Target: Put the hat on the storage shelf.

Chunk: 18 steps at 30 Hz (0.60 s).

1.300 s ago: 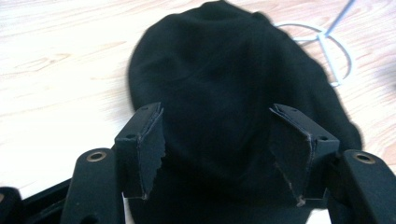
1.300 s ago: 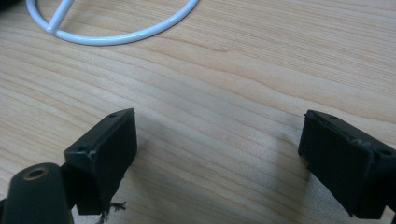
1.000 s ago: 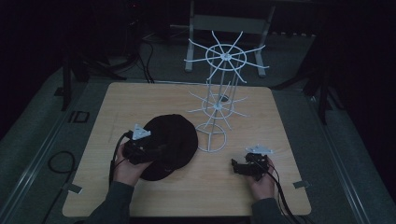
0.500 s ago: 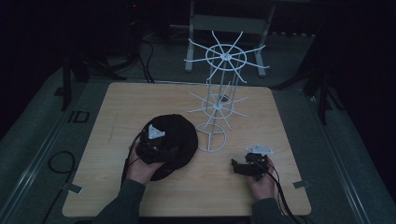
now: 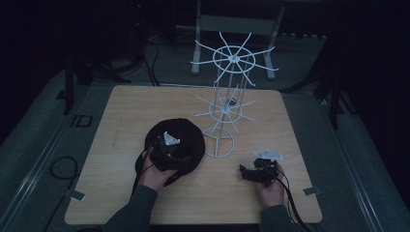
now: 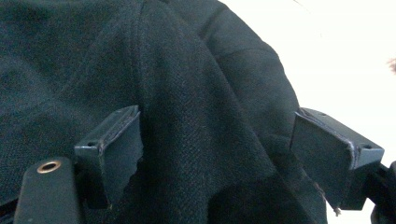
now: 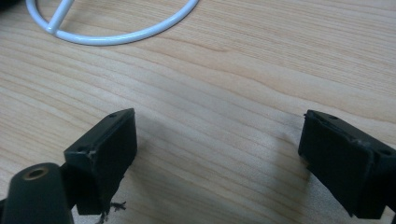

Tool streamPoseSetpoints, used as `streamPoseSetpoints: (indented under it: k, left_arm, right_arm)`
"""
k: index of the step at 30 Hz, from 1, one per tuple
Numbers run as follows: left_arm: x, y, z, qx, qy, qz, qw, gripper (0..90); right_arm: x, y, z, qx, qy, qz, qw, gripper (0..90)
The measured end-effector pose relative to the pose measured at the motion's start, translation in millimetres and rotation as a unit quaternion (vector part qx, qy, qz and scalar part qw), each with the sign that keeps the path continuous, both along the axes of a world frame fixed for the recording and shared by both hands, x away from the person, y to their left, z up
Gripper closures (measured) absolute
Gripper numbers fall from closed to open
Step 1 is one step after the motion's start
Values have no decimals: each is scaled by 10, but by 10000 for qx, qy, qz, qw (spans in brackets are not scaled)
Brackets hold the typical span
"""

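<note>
A black fabric hat [image 5: 191, 140] lies on the wooden table [image 5: 135, 106], left of the white wire rack [image 5: 227, 111]. My left gripper [image 5: 176, 157] rests over the hat's near half. In the left gripper view its jaws have just been opening and now stand wide apart [image 6: 217, 158], with a fold of the dark cloth [image 6: 196, 116] between them but not pinched. My right gripper [image 5: 245, 172] sits near the front right of the table, pointing left. In the right gripper view it is open [image 7: 219, 158] above bare wood, with nothing between its jaws.
The rack has two tiers of spokes on a thin post, and its base ring [image 7: 116, 35] lies just beyond my right gripper. Cables trail from both grippers toward the table's near edge. Dark floor surrounds the table.
My left hand has moved right, from the hat's left edge onto the hat, and sunk a little. The right hand has stayed where it was.
</note>
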State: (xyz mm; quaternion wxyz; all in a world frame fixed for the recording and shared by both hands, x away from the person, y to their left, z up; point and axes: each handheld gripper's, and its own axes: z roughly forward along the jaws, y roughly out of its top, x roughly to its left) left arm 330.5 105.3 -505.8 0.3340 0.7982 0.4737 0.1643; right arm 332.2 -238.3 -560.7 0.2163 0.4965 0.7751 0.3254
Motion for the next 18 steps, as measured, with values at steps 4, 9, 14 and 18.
streamPoseSetpoints:
  k: [4,9,14,18]
  left_arm:
    - [6,-26,-58,162,22,68,9998,178]
    - [-9,-58,-78,527,-136,217,9983,249]
    - [-15,-59,-74,790,-199,334,9961,445]
    - [-1,-57,-66,917,-110,286,9953,616]
  right_arm:
    - [0,0,0,1,1,1,10000,112]
    - [0,1,0,3,-1,-2,10000,112]
    - [0,1,0,3,0,-3,10000,113]
    - [0,1,0,4,0,-2,10000,113]
